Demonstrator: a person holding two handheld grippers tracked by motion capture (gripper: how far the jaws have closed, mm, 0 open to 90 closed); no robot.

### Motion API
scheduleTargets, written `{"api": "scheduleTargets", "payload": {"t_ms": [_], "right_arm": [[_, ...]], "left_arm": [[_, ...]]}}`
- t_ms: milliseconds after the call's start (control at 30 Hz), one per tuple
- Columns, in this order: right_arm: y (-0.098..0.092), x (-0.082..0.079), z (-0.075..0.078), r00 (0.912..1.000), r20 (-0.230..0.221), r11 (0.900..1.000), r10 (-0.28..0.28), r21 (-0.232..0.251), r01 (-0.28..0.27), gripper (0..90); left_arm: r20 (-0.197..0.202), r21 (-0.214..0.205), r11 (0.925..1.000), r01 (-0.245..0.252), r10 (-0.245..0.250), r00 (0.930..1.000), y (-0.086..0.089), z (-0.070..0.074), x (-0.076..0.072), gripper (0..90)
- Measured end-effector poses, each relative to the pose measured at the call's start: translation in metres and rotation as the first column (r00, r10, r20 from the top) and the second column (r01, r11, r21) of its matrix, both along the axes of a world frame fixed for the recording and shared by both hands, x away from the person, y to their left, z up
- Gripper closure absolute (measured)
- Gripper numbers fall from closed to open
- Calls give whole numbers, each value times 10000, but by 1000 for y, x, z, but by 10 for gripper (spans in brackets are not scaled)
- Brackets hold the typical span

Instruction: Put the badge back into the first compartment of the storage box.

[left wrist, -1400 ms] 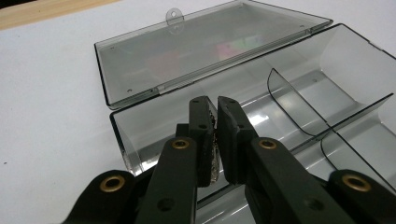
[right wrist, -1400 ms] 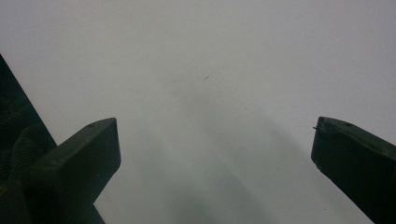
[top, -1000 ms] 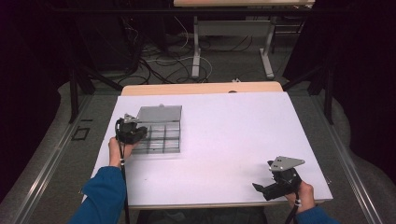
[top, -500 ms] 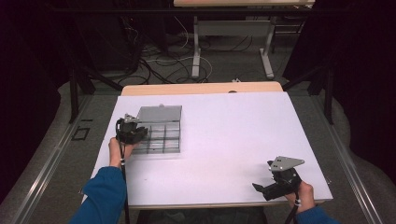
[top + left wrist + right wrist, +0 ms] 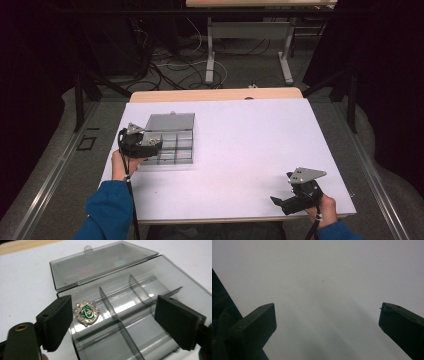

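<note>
badge [image 5: 86, 313]: a green and silver crest pin is lying in a far corner compartment of the box, touching no pad.
box [image 5: 170, 142]: a smoky clear organiser is sitting on the left part of the table [image 5: 250, 150], its lid [image 5: 100, 262] lying open away from the person; the other compartments are looking bare.
left gripper [image 5: 113, 323]: its jaws have just been opening and are now standing wide, holding nothing, hovering over the box's near edge.
right gripper [image 5: 285, 204]: resting near the table's front right corner, jaws spread wide, gripping nothing.
progress: the badge is looking delivered; what is left is probably pulling the left gripper away and perhaps shutting the lid.
views: the left gripper view is giving the badge and dividers plainly; the high view is giving both hands' places.
</note>
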State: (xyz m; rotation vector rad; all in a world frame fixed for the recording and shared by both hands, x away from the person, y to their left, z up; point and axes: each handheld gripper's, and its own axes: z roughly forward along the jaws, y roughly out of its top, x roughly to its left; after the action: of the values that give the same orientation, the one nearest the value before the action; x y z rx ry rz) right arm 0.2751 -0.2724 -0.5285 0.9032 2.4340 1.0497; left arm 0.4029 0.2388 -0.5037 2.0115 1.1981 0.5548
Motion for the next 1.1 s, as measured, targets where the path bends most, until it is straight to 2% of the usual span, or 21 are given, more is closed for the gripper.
{"api": "scheduleTargets", "payload": {"t_ms": [67, 267, 700, 767, 933, 1100], "right_arm": [[0, -1, 1, 9999, -159, 10000, 2, -35, -2, 9], [0, -1, 1, 9999, -133, 10000, 4, -5, -4, 9], [-1, 0, 1, 9999, -96, 9999, 93, -44, -93, 9], [-1, 0, 1, 9999, -99, 10000, 88, -46, -88, 9], [0, -1, 0, 10000, -21, 10000, 35, 12, -35, 9], [1, -1, 0, 9999, -89, 10000, -64, 38, 64, 9]], "left_arm": [[156, 114, 9999, 88, -90, 9998, -3, 4, -8, 89], [249, 401, 9981, 467, -477, 9985, -11, 6, -34, 6], [301, 505, 9904, 1288, -1304, 9910, -17, 2, -85, 4], [327, 437, 9900, 1343, -1358, 9902, -17, 0, -91, 5], [265, 636, 9847, 1622, -1641, 9861, -17, -4, -102, 5], [327, 540, 9836, 1721, -1740, 9842, -16, -7, -112, 5]]}}
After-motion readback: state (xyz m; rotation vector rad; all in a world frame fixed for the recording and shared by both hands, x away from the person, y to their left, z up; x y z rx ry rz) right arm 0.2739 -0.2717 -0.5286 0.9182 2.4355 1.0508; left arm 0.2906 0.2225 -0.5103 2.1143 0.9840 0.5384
